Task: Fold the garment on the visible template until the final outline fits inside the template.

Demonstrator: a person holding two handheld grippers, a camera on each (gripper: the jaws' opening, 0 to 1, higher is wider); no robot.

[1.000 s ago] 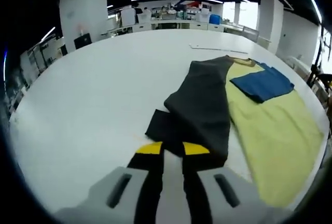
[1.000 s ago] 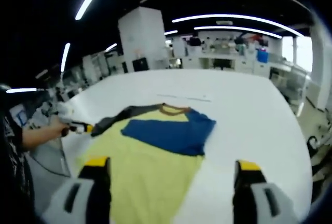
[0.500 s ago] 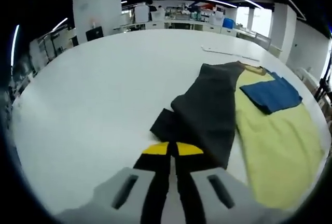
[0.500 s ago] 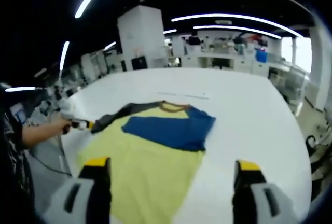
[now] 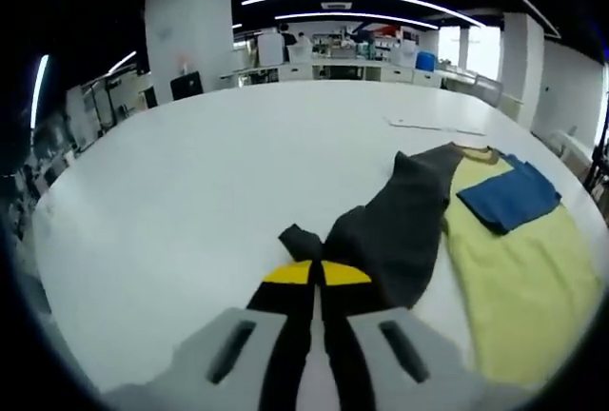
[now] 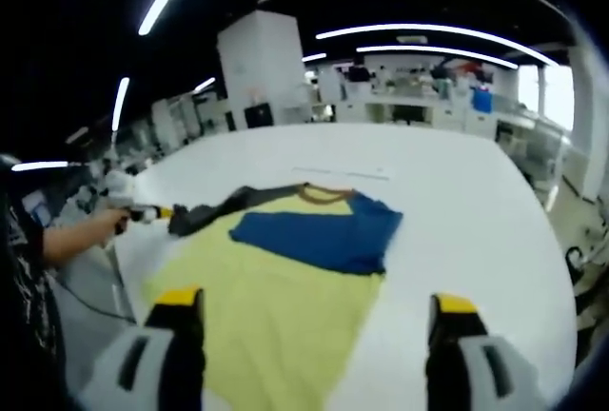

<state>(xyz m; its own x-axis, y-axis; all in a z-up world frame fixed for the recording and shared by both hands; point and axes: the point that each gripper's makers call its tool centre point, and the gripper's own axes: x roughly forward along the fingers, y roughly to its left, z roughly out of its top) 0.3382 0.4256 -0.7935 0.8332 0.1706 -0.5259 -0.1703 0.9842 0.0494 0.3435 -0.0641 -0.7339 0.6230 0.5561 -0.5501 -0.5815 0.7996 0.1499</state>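
Shirt [image 6: 285, 287]: yellow-green body lying flat on the white bench [image 5: 190, 164], with a brownish collar [image 6: 325, 195] at the far end. One blue sleeve [image 6: 319, 235] is folded across the chest. The other sleeve [image 5: 395, 230], dark grey, is drawn out sideways off the body and rumpled toward its cuff.

Left gripper [image 5: 316, 273]: yellow-tipped fingers pressed together, clamping the cuff end of the grey sleeve. In the right gripper view the same gripper [image 6: 157, 212] sits at the bench edge, held in a person's hand [image 6: 107, 223], with the sleeve running from it to the shirt.

Right gripper [image 6: 314, 308]: fingers spread wide with nothing between them, above the shirt's hem end.

Template: a thin pale strip [image 5: 433, 127] lies on the bench beyond the collar; possibly a marking, too faint to make out.

Surroundings: open room with a white pillar [image 6: 262, 64], desks along the far wall, and ceiling light strips.
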